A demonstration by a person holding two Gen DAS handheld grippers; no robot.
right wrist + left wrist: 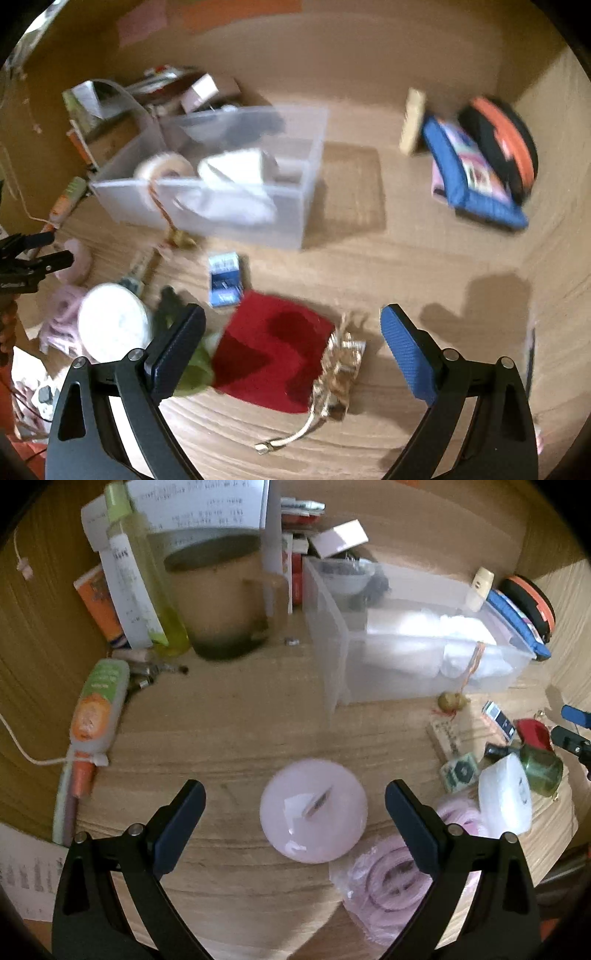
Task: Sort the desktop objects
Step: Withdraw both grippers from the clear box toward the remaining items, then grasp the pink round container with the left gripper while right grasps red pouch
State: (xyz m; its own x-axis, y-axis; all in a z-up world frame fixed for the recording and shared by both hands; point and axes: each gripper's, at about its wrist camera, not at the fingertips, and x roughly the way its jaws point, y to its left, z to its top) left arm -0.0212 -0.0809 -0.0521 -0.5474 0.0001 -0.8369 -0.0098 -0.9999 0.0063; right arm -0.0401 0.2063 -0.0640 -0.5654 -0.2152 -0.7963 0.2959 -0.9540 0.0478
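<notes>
left hand-held gripper (295, 812) spread wide around a pink ball (313, 810), not touching; right hand-held gripper (293, 338) wide apart over a red pouch (273, 362), empty.

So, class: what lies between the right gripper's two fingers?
In the right wrist view, the open right gripper frames a red pouch with a gold chain on the desk.

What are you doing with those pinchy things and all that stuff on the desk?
I'm tidying the desk with two hand-held grippers. The left gripper is open around a round pink lid, not gripping it yet. The right gripper is open over a red pouch with a gold chain. The clear bin behind already holds a tape roll and some white things. Nothing is being held right now.
</notes>
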